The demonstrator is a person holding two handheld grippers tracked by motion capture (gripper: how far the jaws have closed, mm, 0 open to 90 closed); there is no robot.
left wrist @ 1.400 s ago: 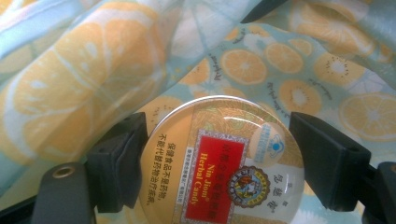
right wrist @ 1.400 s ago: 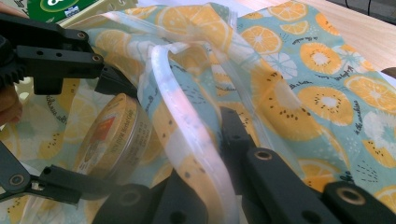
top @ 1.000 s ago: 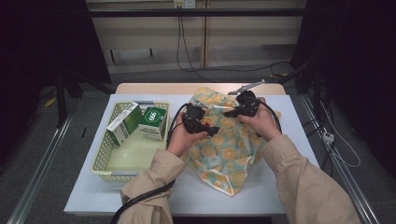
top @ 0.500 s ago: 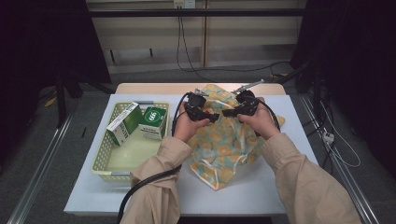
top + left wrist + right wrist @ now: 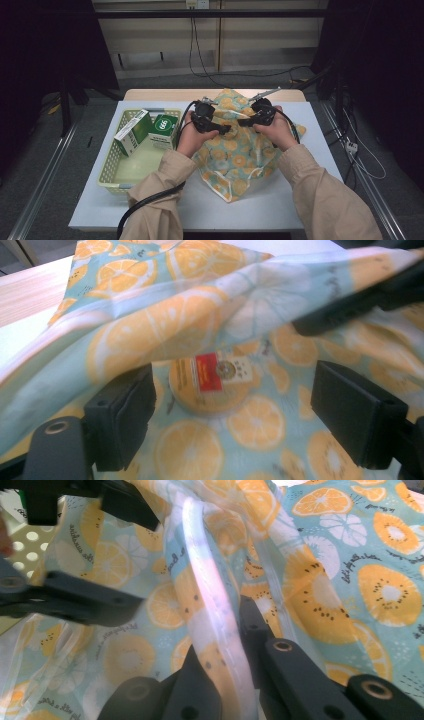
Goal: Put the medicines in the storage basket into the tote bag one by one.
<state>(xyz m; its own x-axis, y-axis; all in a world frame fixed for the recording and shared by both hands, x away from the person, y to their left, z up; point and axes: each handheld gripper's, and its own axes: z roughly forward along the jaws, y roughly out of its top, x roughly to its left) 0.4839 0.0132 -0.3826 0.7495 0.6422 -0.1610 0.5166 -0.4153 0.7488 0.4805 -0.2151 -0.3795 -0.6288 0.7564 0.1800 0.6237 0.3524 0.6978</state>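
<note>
- A fruit-print cloth bag (image 5: 240, 150) lies on the white tabletop (image 5: 260, 210), its near corner toward the person, right of a pale green basket (image 5: 112, 172).
- The right gripper (image 5: 244, 121) is clamped on a translucent strip at the bag's edge (image 5: 215, 615), holding it lifted.
- The left gripper (image 5: 226, 129) has its jaws spread wide, empty, under the raised fabric; between them, farther in, a round orange tin with a red label (image 5: 212, 385) rests on the cloth.
- In the basket's far end, a white-and-green box (image 5: 131, 132) leans beside a green box (image 5: 163, 127).
</note>
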